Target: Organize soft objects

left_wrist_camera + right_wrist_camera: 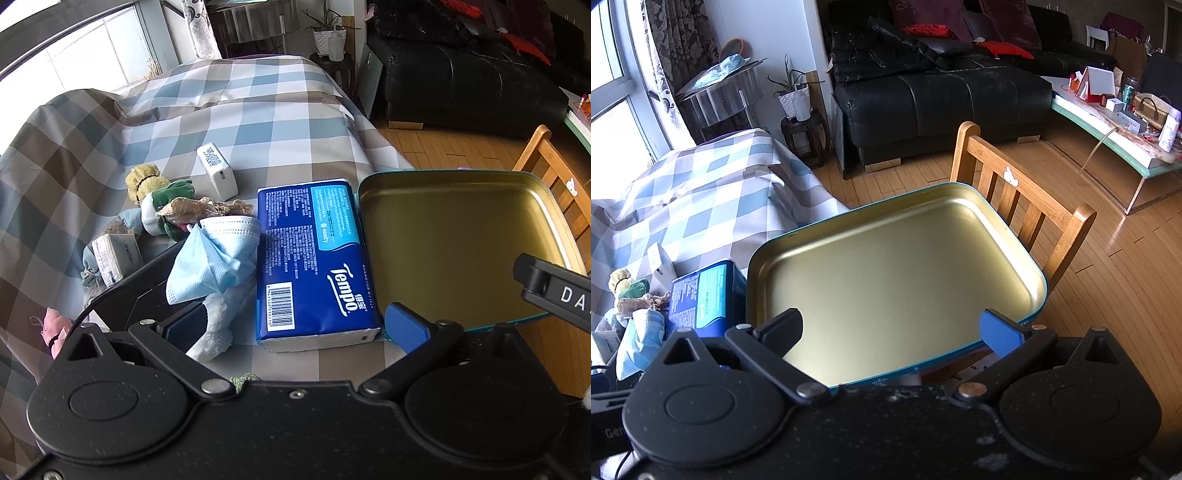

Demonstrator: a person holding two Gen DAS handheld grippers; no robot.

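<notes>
L gripper [295, 325] spread wide over blue tissue pack [314, 258]; R gripper [892, 332] spread, above gold tin tray [886, 273].

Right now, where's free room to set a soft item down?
Inside the tin tray: its whole floor is bare. Also open checked cloth beyond the white box. Crowded left of the Tempo pack: mask, plush toy.
</notes>
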